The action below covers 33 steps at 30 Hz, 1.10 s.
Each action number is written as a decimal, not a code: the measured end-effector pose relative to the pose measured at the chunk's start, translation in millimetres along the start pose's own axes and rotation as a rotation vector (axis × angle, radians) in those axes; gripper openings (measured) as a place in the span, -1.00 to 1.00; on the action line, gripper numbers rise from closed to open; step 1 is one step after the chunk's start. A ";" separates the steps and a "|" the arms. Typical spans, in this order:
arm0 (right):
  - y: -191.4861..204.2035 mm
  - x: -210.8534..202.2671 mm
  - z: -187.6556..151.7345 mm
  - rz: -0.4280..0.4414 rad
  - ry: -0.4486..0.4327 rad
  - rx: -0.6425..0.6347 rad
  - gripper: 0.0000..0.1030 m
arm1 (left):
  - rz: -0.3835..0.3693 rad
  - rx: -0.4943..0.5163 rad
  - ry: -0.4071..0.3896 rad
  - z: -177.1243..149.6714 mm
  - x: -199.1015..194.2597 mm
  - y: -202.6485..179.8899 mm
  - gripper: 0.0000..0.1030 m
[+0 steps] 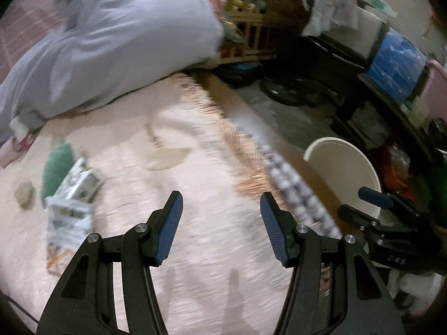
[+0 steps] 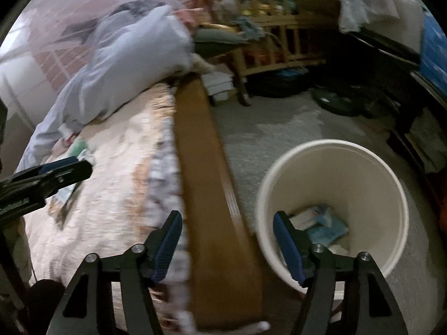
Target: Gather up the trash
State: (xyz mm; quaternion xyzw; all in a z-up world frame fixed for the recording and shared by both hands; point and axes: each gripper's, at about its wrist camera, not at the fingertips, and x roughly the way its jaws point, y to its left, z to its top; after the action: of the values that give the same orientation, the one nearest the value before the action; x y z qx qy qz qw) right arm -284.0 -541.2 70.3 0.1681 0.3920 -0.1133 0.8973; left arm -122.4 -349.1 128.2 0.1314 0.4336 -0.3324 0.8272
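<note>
Spreading across most of both views, the bed (image 1: 181,195) with its pale fringed cover serves as the landmark; a grey quilt (image 1: 111,42) is heaped at its far end. Beside the bed's wooden side rail (image 2: 204,167), on the floor, stands the white bucket (image 2: 332,195), seemingly placed within easy reach for dropping; packets (image 2: 321,223) already lie in its bottom. More trash remains on the bed: printed wrappers (image 1: 75,195) near the quilt. The left gripper (image 1: 222,223) hangs over the bed, jaws parted, empty. The right gripper (image 2: 227,240) straddles the rail by the bucket, jaws apart, holding nothing.
</note>
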 end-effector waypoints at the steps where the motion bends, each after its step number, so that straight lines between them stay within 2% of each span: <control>1: 8.6 1.1 0.8 0.010 0.000 -0.011 0.32 | 0.007 -0.016 0.000 -3.3 -3.2 11.5 0.09; 12: 100.4 36.7 2.7 0.159 0.092 -0.132 0.34 | 0.092 -0.188 0.018 -45.0 -34.9 128.7 0.09; 18: 143.8 57.1 -4.5 0.196 0.142 -0.203 0.37 | 0.088 -0.278 0.041 -64.7 -34.5 183.7 0.09; 21: 159.4 64.2 -6.8 0.209 0.151 -0.227 0.42 | 0.070 -0.263 0.061 -70.1 -21.9 187.7 0.09; 27: 173.8 74.3 -5.4 0.215 0.168 -0.246 0.45 | 0.088 -0.181 0.124 -80.3 14.1 178.9 0.09; 33: 181.4 85.8 0.0 0.223 0.184 -0.253 0.47 | 0.102 -0.134 0.109 -80.5 22.9 181.4 0.21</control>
State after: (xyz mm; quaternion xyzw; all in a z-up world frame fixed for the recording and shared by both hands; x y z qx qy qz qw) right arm -166.0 -380.9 45.2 0.1059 0.4623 0.0531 0.8788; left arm -43.5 -183.3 49.5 0.1157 0.4920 -0.2523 0.8251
